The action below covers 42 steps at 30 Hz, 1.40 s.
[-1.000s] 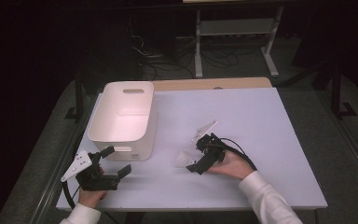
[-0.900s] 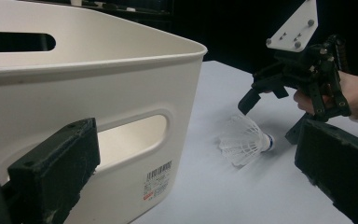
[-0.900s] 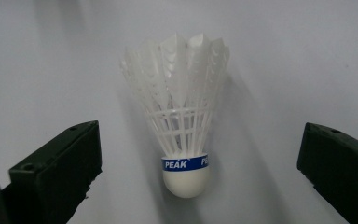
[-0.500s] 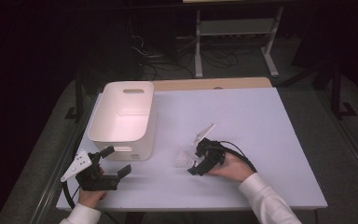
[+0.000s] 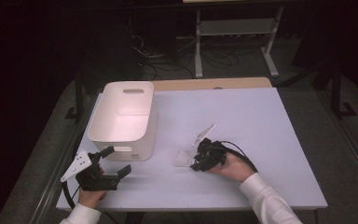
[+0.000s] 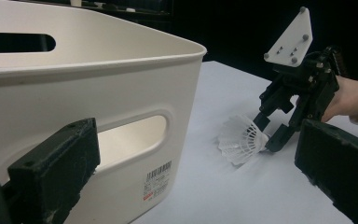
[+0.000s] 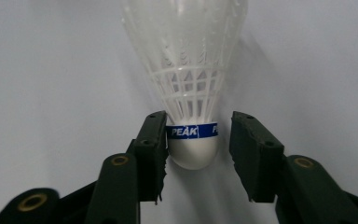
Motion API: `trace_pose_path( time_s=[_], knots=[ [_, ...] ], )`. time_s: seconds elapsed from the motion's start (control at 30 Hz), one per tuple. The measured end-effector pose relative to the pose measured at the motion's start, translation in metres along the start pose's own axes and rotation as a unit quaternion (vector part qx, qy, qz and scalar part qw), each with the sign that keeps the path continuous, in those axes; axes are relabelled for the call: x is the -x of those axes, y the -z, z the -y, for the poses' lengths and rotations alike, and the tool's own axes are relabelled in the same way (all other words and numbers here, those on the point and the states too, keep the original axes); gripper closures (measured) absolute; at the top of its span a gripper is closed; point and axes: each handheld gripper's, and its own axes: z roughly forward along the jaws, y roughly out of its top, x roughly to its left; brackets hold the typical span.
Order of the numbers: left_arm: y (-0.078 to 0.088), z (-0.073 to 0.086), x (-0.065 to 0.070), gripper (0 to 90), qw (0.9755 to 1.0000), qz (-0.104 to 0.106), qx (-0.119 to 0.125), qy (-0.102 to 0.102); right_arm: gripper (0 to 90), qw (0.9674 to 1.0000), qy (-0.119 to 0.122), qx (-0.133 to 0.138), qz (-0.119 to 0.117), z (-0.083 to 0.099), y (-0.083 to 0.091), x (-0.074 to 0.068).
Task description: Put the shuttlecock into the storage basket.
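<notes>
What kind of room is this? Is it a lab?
Probably a lab or workshop set up for recording. A plain white table stands in a dark room, loose black cables lie on the floor behind it beside a grey metal shelf stand, and each hand holds a black two-jaw gripper.

White sleeves (image 5: 265,200); each black hand-held gripper (image 5: 103,173) carries a grey plate.

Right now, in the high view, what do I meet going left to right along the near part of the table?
Left gripper → white bin → shuttlecock → right gripper → the hand holding it.
</notes>
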Motion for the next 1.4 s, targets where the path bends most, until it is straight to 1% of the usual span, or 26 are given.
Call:
trace_pose_path(
  time_s=[0.07,0.17,0.27,0.3,0.33,0.4,0.43,0.5,0.53,0.77,1.0,1.1,1.17,1.2,1.23,1.33,1.37,1.4],
  knots=[
    [0.0,0.0,0.0,0.0,1.0,-0.001,-0.001,-0.001,61.9,1.0,0.004,0.003,-0.005,0.0,0.0,0.0],
    [0.0,0.0,0.0,0.0,1.0,0.0,-0.002,-0.001,63.3,1.0,0.006,0.005,-0.002,0.0,0.001,0.0],
    [0.0,0.0,0.0,0.0,1.0,0.0,0.0,0.0,63.5,1.0,0.0,0.008,0.003,0.0,0.003,0.001],
    [0.0,0.0,0.0,0.0,1.0,0.0,0.0,0.0,63.6,0.9999,0.002,0.012,0.001,0.0,0.003,0.002],
    [0.0,0.0,0.0,0.0,1.0,0.0,-0.001,-0.001,63.6,0.9999,-0.005,0.012,-0.001,0.0,0.005,0.002],
    [0.0,0.0,0.0,0.0,1.0,-0.001,-0.001,-0.001,63.6,0.9998,-0.008,0.017,-0.002,0.0,0.007,0.002],
    [0.0,0.0,0.0,0.0,1.0,0.0,-0.001,-0.001,63.6,0.9997,-0.003,0.023,0.0,0.0,0.008,0.003],
    [0.0,0.0,0.0,0.0,1.0,0.0,0.0,0.0,63.7,0.9997,-0.01,0.023,-0.005,0.0,0.01,0.004],
    [0.0,0.0,0.0,0.0,1.0,0.0,0.001,0.0,63.6,0.9996,-0.006,0.028,-0.004,0.0,0.01,0.004],
    [-0.001,0.0,0.0,0.0,1.0,0.0,0.001,0.001,63.7,0.9991,-0.009,0.041,-0.006,-0.003,0.019,0.002],
    [0.0,0.0,0.001,0.0,1.0,-0.001,0.001,0.001,63.6,0.9984,-0.012,0.056,-0.004,-0.011,0.031,0.0],
    [0.0,0.0,0.0,0.0,1.0,-0.001,-0.001,-0.001,63.6,0.9983,-0.004,0.057,0.001,-0.015,0.034,0.0],
    [0.0,0.0,0.0,0.0,1.0,-0.001,-0.001,-0.003,63.6,0.9983,-0.004,0.058,0.001,-0.017,0.035,-0.001],
    [0.001,0.0,0.0,0.0,1.0,-0.001,-0.003,-0.005,63.7,0.9983,-0.008,0.057,0.001,-0.018,0.037,-0.002],
    [0.001,0.0,0.0,0.0,1.0,0.0,-0.003,-0.004,63.7,0.9981,-0.001,0.061,0.002,-0.019,0.037,-0.001],
    [0.001,-0.001,0.0,0.0,1.0,-0.001,-0.004,-0.006,63.6,0.9981,-0.004,0.062,0.005,-0.022,0.04,-0.002],
    [0.001,-0.001,0.0,0.0,1.0,-0.001,-0.004,-0.005,63.6,0.998,0.003,0.063,0.007,-0.024,0.04,-0.002],
    [0.001,-0.001,0.0,0.0,1.0,-0.001,-0.004,-0.005,63.7,0.9979,0.001,0.065,0.006,-0.025,0.041,-0.002]
  ],
)
